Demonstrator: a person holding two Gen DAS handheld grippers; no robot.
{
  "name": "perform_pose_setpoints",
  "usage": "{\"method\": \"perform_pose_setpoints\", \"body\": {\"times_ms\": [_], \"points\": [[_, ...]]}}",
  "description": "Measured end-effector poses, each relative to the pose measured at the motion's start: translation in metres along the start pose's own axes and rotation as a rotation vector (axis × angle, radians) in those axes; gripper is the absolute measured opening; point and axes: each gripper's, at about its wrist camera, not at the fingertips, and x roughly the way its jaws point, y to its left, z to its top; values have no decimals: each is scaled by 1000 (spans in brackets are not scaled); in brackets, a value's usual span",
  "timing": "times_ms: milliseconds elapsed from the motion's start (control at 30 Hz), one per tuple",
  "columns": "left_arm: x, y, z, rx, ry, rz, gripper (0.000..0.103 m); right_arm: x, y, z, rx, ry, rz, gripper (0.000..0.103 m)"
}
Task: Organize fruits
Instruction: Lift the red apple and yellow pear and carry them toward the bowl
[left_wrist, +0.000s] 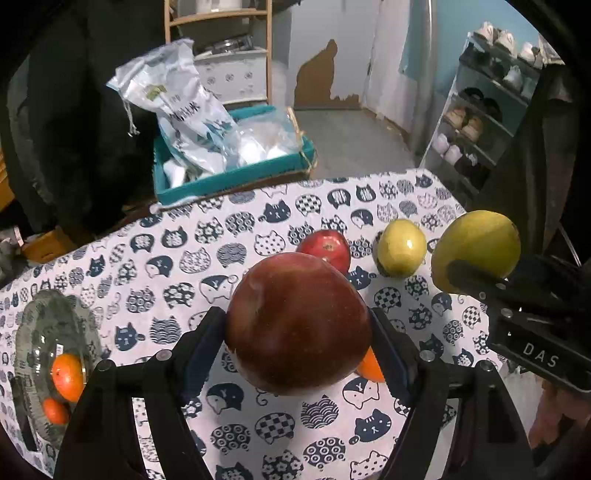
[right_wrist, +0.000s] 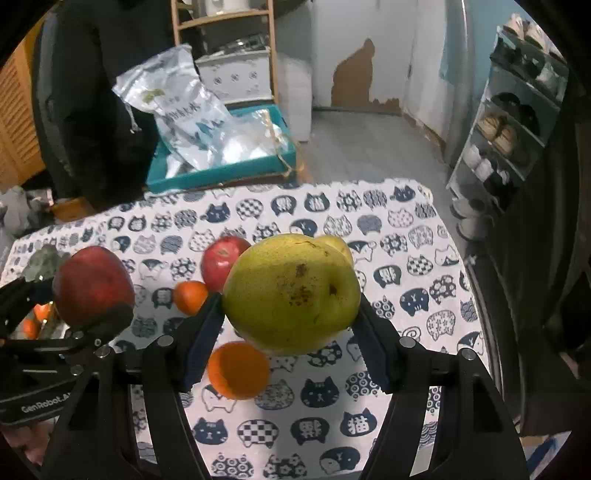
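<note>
Cat-print cloth under left gripper clamping glossy apple, right gripper clamping speckled pear.

apples: 2 | pears: 2 | oranges: 4 | bowl: 1

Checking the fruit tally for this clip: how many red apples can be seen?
2. One red apple is clamped in the left gripper, lifted above the tablecloth. The other red apple lies on the cloth beyond it, beside a green pear. More may be hidden behind held fruit.
</note>
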Motion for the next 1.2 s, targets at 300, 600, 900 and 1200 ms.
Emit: {"method": "perform_pose_setpoints", "body": {"times_ms": [300,600,900,1200], "points": [[-41,21,5,-32,-76,25,79,-34,18,10,-30,-75,37,70],[-79,46,4,-62,-135,65,79,-66,41,22,-60,-140,80,70],[-113,77,-2,-92,-191,94,79,-89,73,32,-97,-191,136,70],[-141,109,-12,-120,-241,146,79,-97,115,41,-150,-210,192,70]]}}
